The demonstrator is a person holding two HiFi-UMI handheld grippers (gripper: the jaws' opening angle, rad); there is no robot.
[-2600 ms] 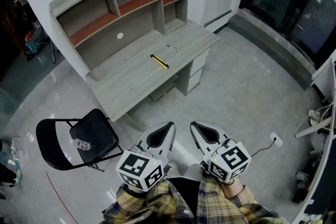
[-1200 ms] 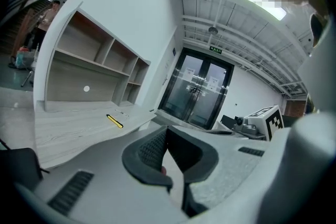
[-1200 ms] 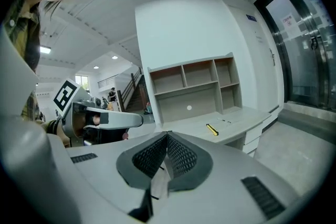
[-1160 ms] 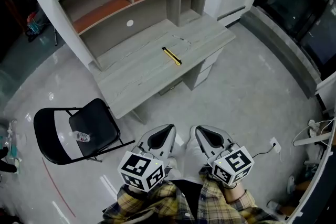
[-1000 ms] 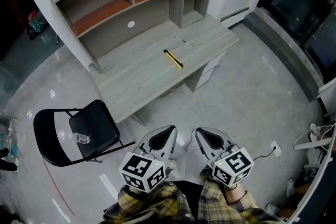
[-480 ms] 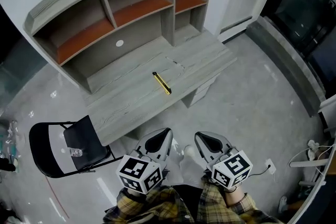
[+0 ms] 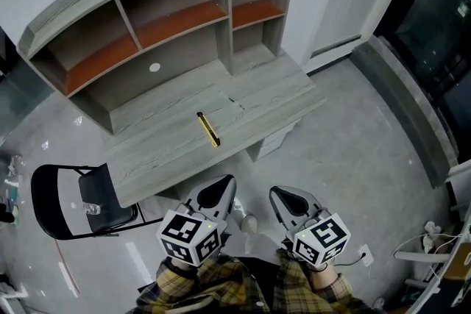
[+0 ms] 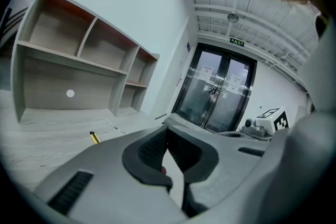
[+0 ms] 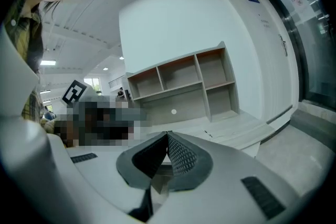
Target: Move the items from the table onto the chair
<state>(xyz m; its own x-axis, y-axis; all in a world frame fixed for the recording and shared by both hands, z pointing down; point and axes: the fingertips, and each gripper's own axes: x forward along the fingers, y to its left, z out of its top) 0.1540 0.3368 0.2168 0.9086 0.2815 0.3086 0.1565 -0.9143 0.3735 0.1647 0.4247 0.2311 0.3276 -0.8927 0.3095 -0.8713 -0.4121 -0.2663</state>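
The black folding metal chair stands on the floor just beside the left end of the desk, its seat nearest the desk's front left corner. A small clear container sits upright on the seat.

The grey wood-grain desk carries an open shelf unit along its rear edge, with orange-brown shelf boards. A white round disc is set in the back panel above the desk top.

The task item, a slim yellow and black utility knife, lies flat on the desk top near its middle, closer to the front edge than to the shelf unit. It lies with its long axis roughly front to rear, slightly oblique. It touches only the desk top. The left gripper view shows the same knife on the desk top, well apart from the tool.

The left tool is held in front of the desk, over the floor, pointing toward the desk's front edge. Its jaws are closed together with nothing between them.

The right tool is held beside the left tool, also in front of the desk and clear of it. Its jaws are likewise closed and empty.

Plaid sleeves show behind both tools. Dark glass doors stand to the right of the desk.
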